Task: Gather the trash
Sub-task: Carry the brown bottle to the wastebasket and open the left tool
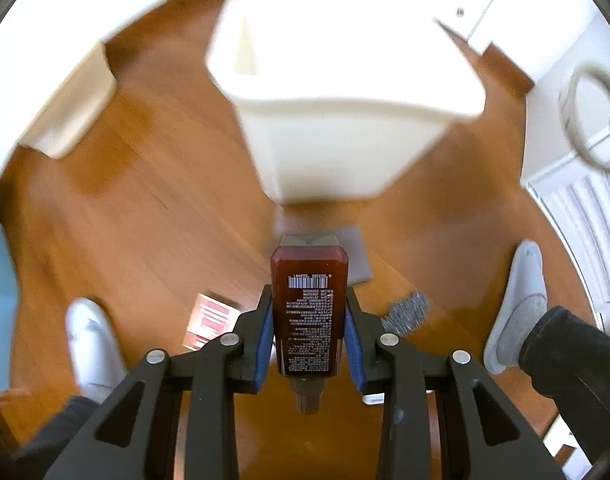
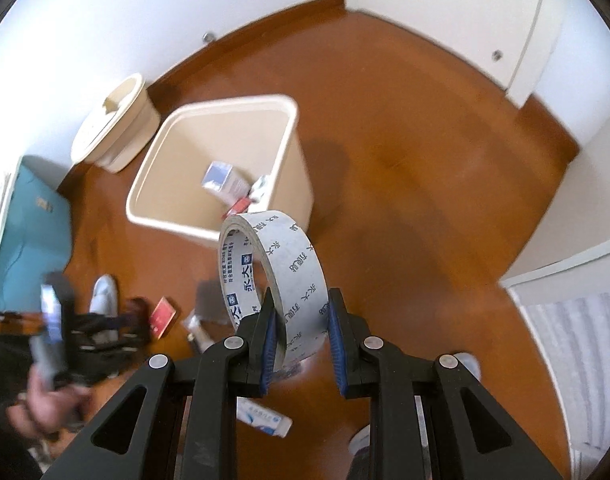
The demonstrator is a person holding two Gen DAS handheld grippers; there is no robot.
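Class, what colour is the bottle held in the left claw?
Dark reddish-brown bottle, with white print; clearest in the left wrist view.

A box (image 2: 221,178) lies in the bin (image 2: 153,196) (a lidded pail (image 2: 113,124) stands behind-left), tape roll (image 2: 281,280) before it

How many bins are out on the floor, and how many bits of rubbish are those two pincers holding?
Bins: 2 (square open bin, round lidded bin)
Held rubbish: 2 (brown bottle in left gripper, tape roll in right gripper)
Total: 4
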